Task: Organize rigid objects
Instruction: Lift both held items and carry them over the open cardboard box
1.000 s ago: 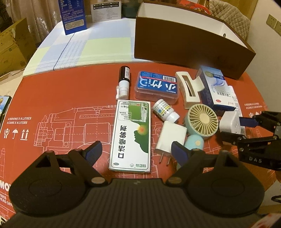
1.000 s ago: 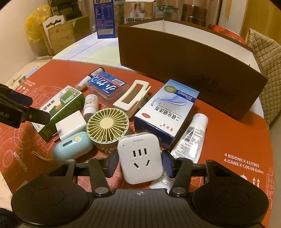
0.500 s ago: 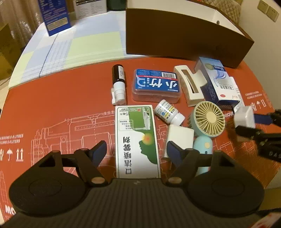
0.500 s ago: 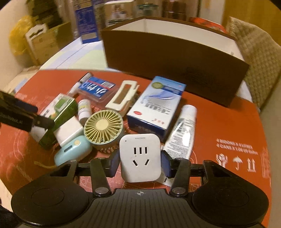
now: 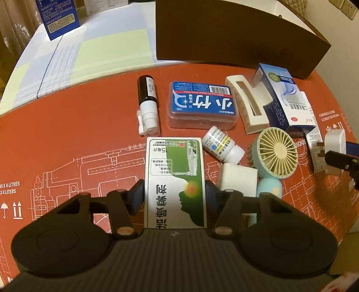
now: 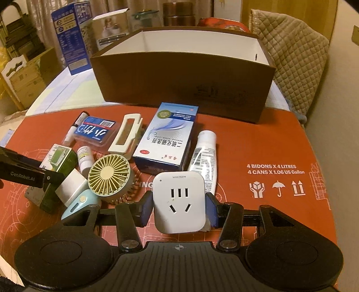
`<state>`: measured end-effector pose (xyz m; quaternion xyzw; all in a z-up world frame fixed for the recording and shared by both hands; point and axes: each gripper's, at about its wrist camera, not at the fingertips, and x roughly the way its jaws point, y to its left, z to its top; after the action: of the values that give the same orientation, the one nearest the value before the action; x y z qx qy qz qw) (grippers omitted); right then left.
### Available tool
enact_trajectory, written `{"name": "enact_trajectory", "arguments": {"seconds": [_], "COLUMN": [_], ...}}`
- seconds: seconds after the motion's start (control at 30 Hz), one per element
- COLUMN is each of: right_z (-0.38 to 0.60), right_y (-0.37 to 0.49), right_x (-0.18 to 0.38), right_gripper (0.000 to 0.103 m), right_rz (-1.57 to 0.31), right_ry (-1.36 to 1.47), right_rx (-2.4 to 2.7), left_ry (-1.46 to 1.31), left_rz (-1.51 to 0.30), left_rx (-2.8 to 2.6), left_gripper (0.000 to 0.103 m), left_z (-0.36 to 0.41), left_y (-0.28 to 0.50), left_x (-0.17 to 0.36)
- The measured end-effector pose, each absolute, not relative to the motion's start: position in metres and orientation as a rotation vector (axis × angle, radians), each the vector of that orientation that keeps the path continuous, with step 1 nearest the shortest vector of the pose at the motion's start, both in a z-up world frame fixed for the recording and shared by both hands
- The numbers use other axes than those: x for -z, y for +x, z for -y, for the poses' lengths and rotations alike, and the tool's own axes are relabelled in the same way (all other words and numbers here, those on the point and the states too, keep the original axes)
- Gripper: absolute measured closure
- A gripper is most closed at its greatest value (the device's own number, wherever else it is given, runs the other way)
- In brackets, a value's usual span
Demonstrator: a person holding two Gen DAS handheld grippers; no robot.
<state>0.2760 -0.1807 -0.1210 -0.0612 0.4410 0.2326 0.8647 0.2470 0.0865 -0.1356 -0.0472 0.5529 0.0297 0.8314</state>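
My left gripper (image 5: 174, 197) is shut on the green-and-white medicine box (image 5: 175, 177), which lies on the red cardboard. My right gripper (image 6: 178, 207) is shut on the white socket adapter (image 6: 179, 202) and holds it above the cardboard; it also shows in the left wrist view (image 5: 334, 146). A large brown open box (image 6: 184, 83) stands at the back. Loose on the cardboard are a blue floss case (image 5: 203, 105), a small spray bottle (image 5: 147, 103), a white pill bottle (image 5: 221, 146), a cream hair claw (image 5: 249, 107), a mini fan (image 5: 274, 155), a blue-white carton (image 6: 168, 139) and a white tube (image 6: 203, 155).
A white charger cube (image 5: 237, 179) lies beside the left gripper's right finger. A blue carton (image 5: 59, 18) stands on the checked cloth (image 5: 78, 58) at the back left. A quilted chair (image 6: 298, 63) is behind the brown box. The red cardboard (image 6: 280, 143) ends at the right.
My left gripper moved forward and closed on the medicine box. My right gripper lifted the socket adapter higher and closer to the brown box.
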Motion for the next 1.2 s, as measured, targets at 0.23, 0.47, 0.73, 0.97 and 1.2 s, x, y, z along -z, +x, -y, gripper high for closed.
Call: {"name": "enact_trajectory", "arguments": {"seconds": [0.23,0.47,0.73,0.97,1.2], "right_z": [0.177,0.179,0.182,0.185,0.184], "right_y": [0.277,0.281,0.296,0.323,0.368], "right_x": [0.116,0.107,0.085,0.054,0.019], "right_gripper": [0.057,0.057,0.057,0.057,0.057], "right_rz": [-0.919,-0.911,-0.896,-0.862,-0.795], "right_ry": [-0.119,-0.092,-0.048,0.001,0.053], "right_rx": [-0.489,-0.493,-0.506,-0.529,-0.55], "left_ry": [-0.091,-0.092,-0.103,-0.092,-0.095], "left_rz": [-1.16,-1.118,-1.03,-0.925,-0.847], "left_rx": [-0.069,-0.103,-0.106,-0.075,-0.049], "left_gripper": [0.051,0.052,0.052,0.052,0.052], "left_z": [-0.087,-0.091,-0.087,-0.078,-0.067], "left_y": [0.243,0.235,0.245,0.28,0.337], "left_x": [0.134,0.117,0.075,0.033,0.003]}}
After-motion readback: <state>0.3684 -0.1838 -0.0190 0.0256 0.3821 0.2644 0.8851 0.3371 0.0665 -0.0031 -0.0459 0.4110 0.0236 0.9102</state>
